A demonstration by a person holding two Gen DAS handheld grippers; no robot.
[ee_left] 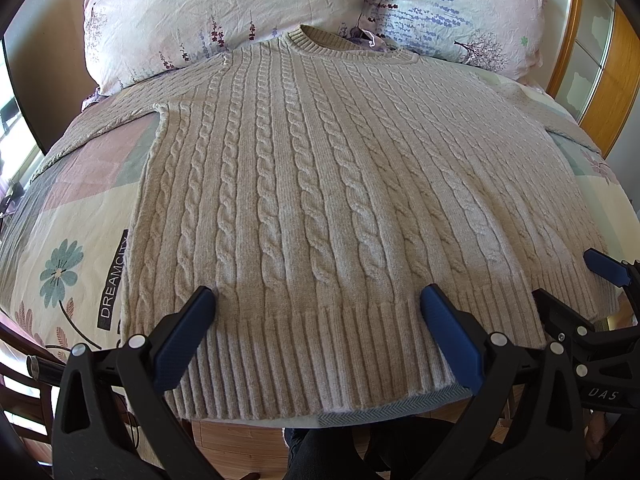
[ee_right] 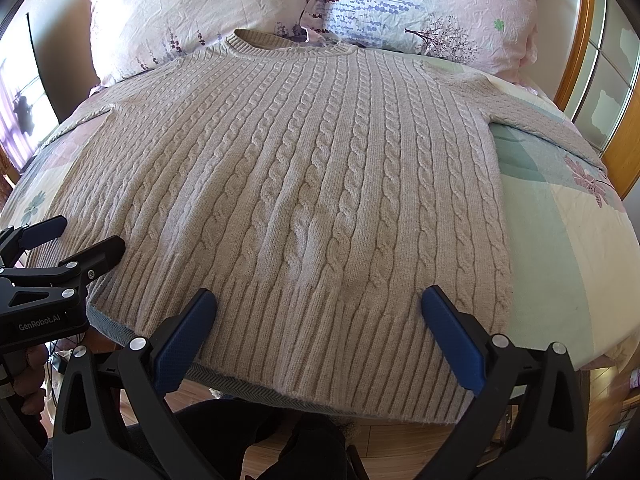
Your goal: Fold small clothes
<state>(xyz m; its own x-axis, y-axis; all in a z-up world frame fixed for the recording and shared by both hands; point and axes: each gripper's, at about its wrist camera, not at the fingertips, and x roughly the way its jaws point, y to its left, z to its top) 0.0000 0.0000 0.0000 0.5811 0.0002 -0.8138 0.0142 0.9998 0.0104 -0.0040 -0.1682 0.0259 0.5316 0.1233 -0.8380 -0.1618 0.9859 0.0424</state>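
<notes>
Sweater (ee_left: 320, 200) hem between gripper (ee_left: 318, 304) fingers.

Left gripper (ee_left: 318, 304), right gripper (ee_right: 319, 304) — black frames, blue pads, silver screws — "GenRobot.AI" marking

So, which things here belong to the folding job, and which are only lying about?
For the job:
- beige cable-knit sweater, spread flat on the bed
- left hand-held gripper, open above the hem
- right hand-held gripper, open above the hem

Just lying about:
- two floral pillows behind the collar
- patterned bedcover
- wooden frame at the right
</notes>
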